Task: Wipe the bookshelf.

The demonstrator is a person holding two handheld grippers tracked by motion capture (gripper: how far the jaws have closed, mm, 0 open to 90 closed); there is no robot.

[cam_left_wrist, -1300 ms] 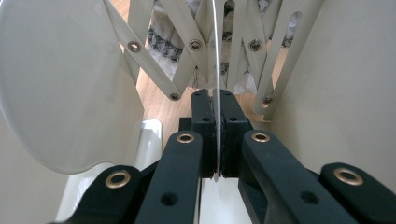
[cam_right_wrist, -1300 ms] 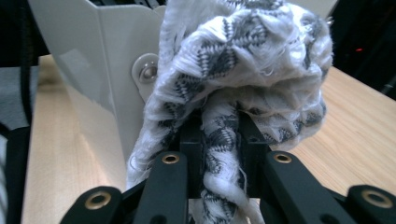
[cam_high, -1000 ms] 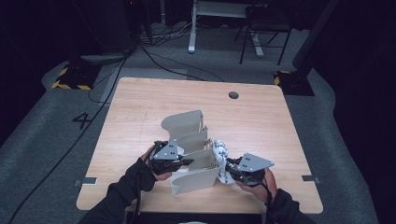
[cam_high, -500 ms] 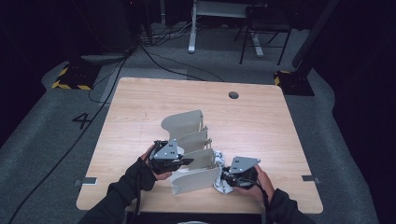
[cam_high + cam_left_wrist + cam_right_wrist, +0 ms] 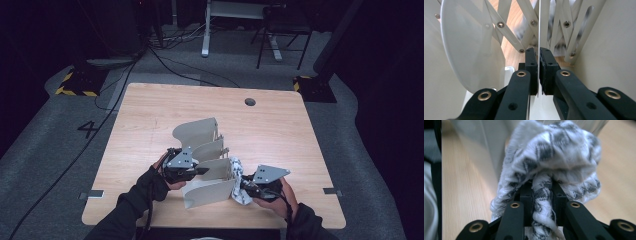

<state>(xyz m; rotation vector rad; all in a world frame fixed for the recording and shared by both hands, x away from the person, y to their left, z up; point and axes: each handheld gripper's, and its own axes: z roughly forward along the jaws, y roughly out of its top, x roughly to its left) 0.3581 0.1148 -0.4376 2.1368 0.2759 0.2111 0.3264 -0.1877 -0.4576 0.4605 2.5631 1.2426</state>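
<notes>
Sock: white-and-grey knit sock (image 5: 237, 184), bunched up, sitting at the right end of the rack near the front edge of the table (image 5: 280, 130)
Rack: pale expanding organizer (image 5: 205, 165) with upright divider panels and scissor-link struts, roughly mid-table, panels fanning away from the person
Left gripper: left gripper (image 5: 539, 72) is pinched tight on one thin divider panel (image 5: 539, 32), basically no gap, looks like it's just steadying the rack
Right gripper: right gripper (image 5: 541, 195) is closed down on a fold of the sock, fabric squeezed between the jaws and ballooning out over the top
Key relation: sock is already in the right gripper, and the rack slots lie to that gripper's left, so I'd guess the move is sideways toward the slot between the two front panels; right hand is clearly the nearer one
Hard to tell: which slot it's aimed at, whether the sock is touching the front panel or just beside it, and how long the sock is since it's all wadded up; far side of the rack is blurry behind the struts
</notes>
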